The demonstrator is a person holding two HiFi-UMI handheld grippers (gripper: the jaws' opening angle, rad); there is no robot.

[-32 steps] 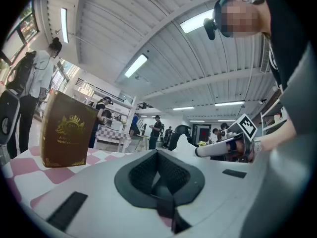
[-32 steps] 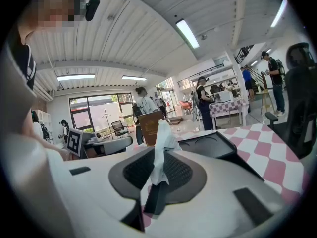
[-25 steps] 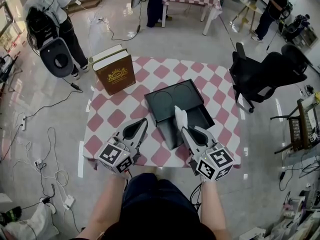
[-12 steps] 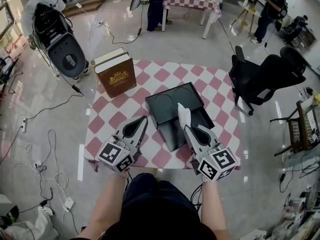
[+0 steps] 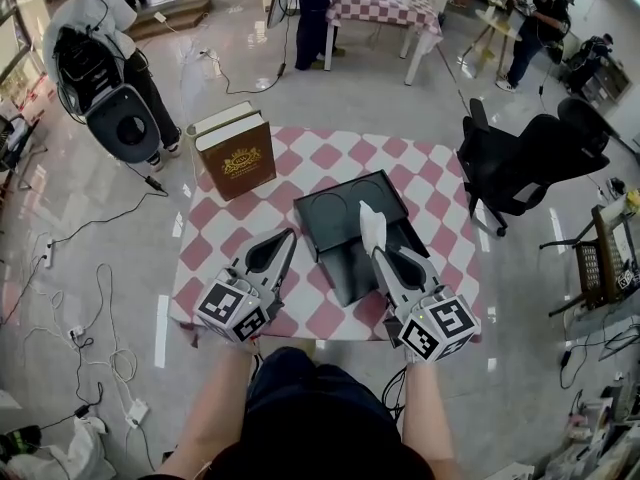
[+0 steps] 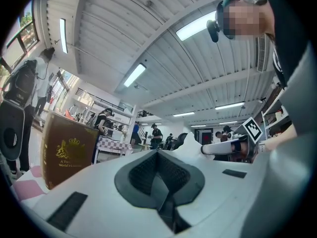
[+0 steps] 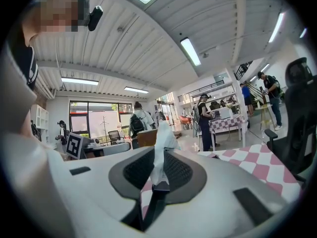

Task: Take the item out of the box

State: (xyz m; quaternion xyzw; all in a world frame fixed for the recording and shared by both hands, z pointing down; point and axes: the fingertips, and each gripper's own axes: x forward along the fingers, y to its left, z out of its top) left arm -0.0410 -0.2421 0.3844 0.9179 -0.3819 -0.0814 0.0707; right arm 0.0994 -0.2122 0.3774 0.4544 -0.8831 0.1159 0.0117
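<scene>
Left tongs (image 5: 286, 240) are clenched on nothing, parked nearside, out of the way. Right tongs (image 5: 377, 254) pinch the white tissue (image 5: 371, 226) and hold it over the open black box (image 5: 335, 208) — probably to clear its walls. A brown book (image 5: 238, 158) stands on the desk's (image 5: 215, 230) far corner.

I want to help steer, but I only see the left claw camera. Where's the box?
Observer: The black box sits open on the checkered table, out of your camera's sight.
Operator: Did we get the thing out?
Observer: The right claw is pinching a white tissue; the head view shows it over the open box.
Operator: And my claw?
Observer: The left claw is beside the box, on its left, over the table.
</scene>
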